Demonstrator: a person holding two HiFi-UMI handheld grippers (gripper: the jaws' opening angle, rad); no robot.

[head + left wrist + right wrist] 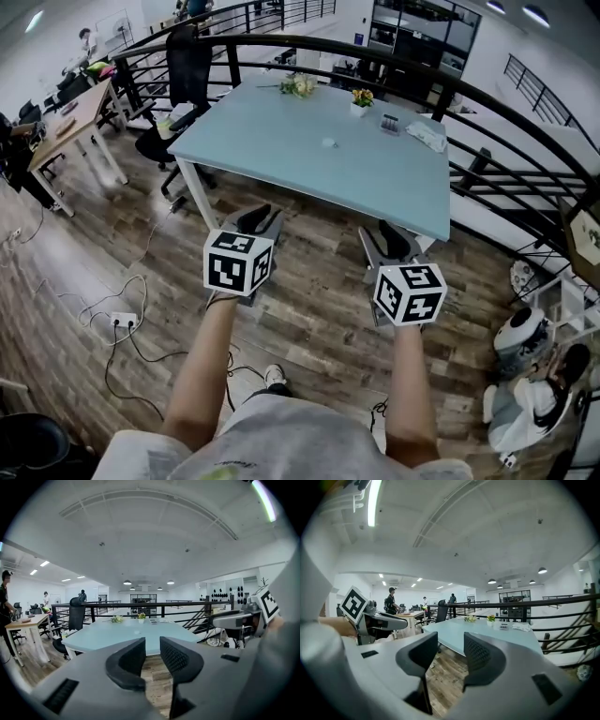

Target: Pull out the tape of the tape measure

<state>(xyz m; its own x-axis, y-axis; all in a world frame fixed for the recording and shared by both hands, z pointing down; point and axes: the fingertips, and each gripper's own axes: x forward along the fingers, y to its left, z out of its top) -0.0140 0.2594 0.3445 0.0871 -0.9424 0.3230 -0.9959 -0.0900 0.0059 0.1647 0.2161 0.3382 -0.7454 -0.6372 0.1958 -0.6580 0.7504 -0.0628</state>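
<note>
Head camera: high, steeply down. Cameras on left gripper and right gripper: low, near level. All three face the desk ahead.

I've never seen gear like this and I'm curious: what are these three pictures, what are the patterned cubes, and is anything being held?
No robot here: a person holds a left gripper and a right gripper, one in each hand; the patterned cubes are parts of them. One picture comes from a camera on the person's head, looking down; the other two from cameras riding on each gripper. Both pairs of jaws stand apart, holding nothing. Ahead stands a pale blue table with flowers, a small potted plant, a dark flat item and something white.
</note>
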